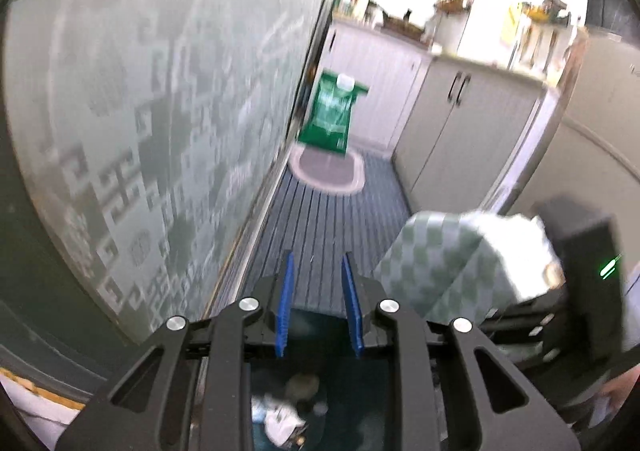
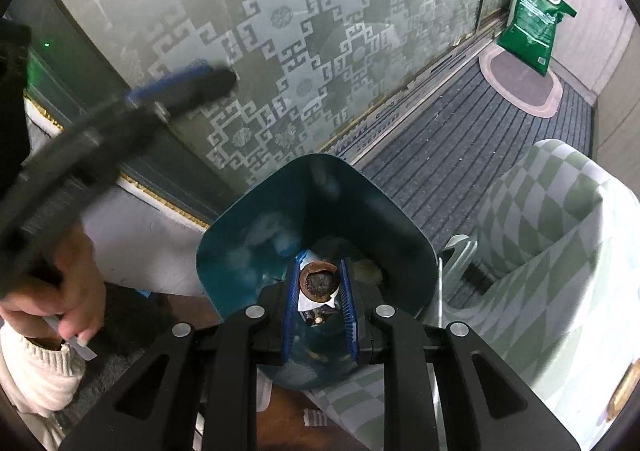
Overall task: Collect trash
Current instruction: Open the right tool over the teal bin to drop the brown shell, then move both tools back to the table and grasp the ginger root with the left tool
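A: Closest in the right wrist view, what sits between the blue pads?

B: The right gripper (image 2: 320, 283) pinches a round brown husk with a dark, charred-looking middle (image 2: 319, 282), held over the mouth of a dark teal plastic bin (image 2: 240, 251). Under it lies a white scrap and something pale at the bin's far side; both are too dim to name.

A: And the other tool?

B: The left gripper (image 1: 317, 283) has its fingers spread with nothing between them. Below it, the teal bin shows only as a dark strip with blurred white and tan litter (image 1: 286, 411) inside. In the right wrist view it crosses the upper left as a blur, gripped by a hand (image 2: 60, 291) in a cream knit sleeve.

A: Farther out?

B: A green-and-white chequered cushioned chair (image 2: 532, 235) just beside the bin, cut off at the frame edge. Beyond, grey ribbed floor matting (image 2: 460, 139), a frosted glass door with a fret pattern (image 2: 260, 31), then an oval grey mat (image 1: 326, 173) and a green printed sack (image 2: 534, 25) leaning near pale cabinets (image 1: 460, 119). The countertop clutter is overexposed.
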Motion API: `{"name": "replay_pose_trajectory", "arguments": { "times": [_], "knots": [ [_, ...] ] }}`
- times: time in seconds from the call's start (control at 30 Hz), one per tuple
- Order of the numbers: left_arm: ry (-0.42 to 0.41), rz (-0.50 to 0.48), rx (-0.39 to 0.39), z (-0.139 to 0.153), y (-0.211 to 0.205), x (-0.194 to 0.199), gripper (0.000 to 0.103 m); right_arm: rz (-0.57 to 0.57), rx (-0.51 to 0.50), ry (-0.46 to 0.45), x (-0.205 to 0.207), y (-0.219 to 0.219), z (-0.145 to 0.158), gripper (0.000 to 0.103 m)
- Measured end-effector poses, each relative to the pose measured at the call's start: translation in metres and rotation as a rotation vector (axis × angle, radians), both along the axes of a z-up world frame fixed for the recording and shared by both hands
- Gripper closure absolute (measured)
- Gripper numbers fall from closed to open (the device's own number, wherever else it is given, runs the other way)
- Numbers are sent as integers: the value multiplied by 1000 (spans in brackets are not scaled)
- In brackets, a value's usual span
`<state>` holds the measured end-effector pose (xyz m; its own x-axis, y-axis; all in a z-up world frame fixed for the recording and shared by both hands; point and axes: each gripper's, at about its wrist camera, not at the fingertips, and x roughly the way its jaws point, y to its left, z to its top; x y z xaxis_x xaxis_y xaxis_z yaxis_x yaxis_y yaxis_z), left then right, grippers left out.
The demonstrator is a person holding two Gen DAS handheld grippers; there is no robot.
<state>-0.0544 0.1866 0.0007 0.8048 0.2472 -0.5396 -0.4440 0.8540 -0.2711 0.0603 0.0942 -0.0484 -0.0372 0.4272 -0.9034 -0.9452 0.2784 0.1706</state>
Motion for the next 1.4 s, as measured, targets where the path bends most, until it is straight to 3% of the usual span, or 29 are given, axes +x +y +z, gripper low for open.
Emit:
{"name": "replay_pose_trajectory", "arguments": {
  "times": [0.13, 0.23, 0.27, 0.47, 0.67, 1.03, 1.2, 1.4],
  "knots": [
    [-154, 20, 10, 25, -7, -14, 77, 11, -3, -7, -4, 0, 0, 82],
    [-257, 25, 34, 38, -14, -22, 69, 12, 16, 4, -6, -2, 3, 69],
    [-281, 19, 34, 41, -15, -25, 63, 11, 30, 2, -6, -4, 6, 68],
    [-353, -38, 41, 48, -26, -22, 60, -54, 151, -44, 7, -26, 40, 67],
    [-374, -86, 47, 53, -44, -13, 53, -148, 223, -88, 31, -62, 65, 63],
    [-345, -193, 23, 50, -90, 35, 41, -313, 243, -180, 76, -147, 76, 57],
    [-276, -234, 6, 41, -116, 64, 39, -388, 251, -203, 97, -192, 80, 54],
    [-171, -273, -10, 26, -142, 95, 38, -390, 225, -231, 106, -224, 76, 54]
  ]
}}
